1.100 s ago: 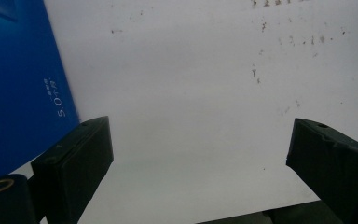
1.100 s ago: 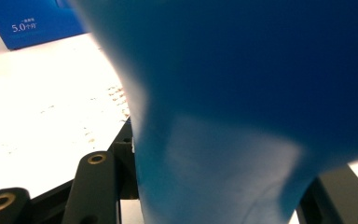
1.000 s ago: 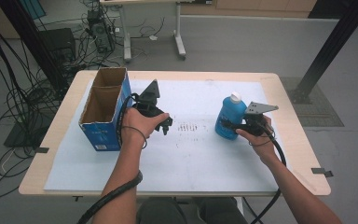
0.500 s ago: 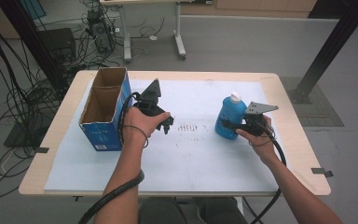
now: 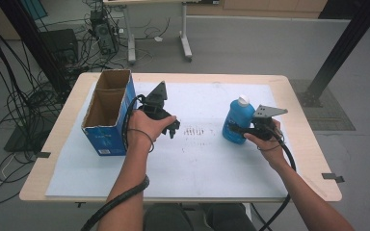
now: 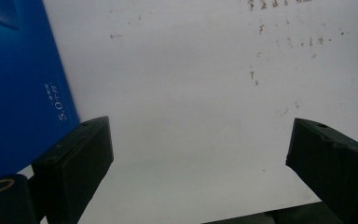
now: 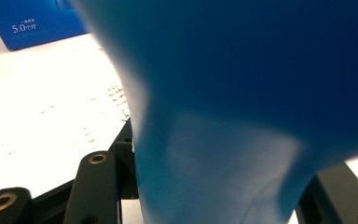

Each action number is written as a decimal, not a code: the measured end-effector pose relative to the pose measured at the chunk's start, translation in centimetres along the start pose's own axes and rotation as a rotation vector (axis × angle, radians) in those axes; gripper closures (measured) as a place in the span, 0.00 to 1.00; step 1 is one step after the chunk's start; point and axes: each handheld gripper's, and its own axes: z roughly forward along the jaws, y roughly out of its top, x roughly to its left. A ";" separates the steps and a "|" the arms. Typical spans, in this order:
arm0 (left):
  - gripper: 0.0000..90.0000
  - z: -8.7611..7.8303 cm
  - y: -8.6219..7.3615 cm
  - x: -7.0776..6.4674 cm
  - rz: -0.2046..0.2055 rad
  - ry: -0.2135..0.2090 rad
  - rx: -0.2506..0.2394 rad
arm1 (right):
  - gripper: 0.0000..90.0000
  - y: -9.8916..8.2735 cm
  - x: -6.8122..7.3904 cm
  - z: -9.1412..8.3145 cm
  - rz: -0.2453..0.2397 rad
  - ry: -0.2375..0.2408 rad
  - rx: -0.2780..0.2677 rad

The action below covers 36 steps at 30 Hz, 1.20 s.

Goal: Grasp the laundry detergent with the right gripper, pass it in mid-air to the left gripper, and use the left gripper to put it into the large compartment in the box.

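Observation:
A blue bottle (image 5: 237, 121) with a white cap stands upright on the white sheet at the right. My right gripper (image 5: 235, 129) is shut on its lower body, and in the right gripper view the bottle (image 7: 242, 102) sits blurred between the jaws. An open blue cardboard box (image 5: 107, 113) stands at the left. Just right of it, my left gripper (image 5: 172, 129) hovers over the sheet. Its jaws stand wide open in the left gripper view (image 6: 198, 161) with nothing between them, and the box wall (image 6: 18, 84) lies to their left.
The white sheet (image 5: 197, 159) covers most of the wooden table (image 5: 298, 120); small dark marks (image 5: 195, 131) dot its middle. Beyond the table are cables, a black stand at the left and another table's legs on the floor.

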 end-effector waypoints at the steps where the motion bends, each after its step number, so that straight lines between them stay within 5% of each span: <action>1: 0.08 0.0 0.0 0.0 -0.004 0.000 -0.001 | 0.51 0.0 0.0 0.0 -0.001 0.000 0.000; 36: 0.08 -0.5 -0.3 0.1 0.001 0.004 -0.004 | 0.51 0.0 0.0 0.0 -0.001 0.002 -0.002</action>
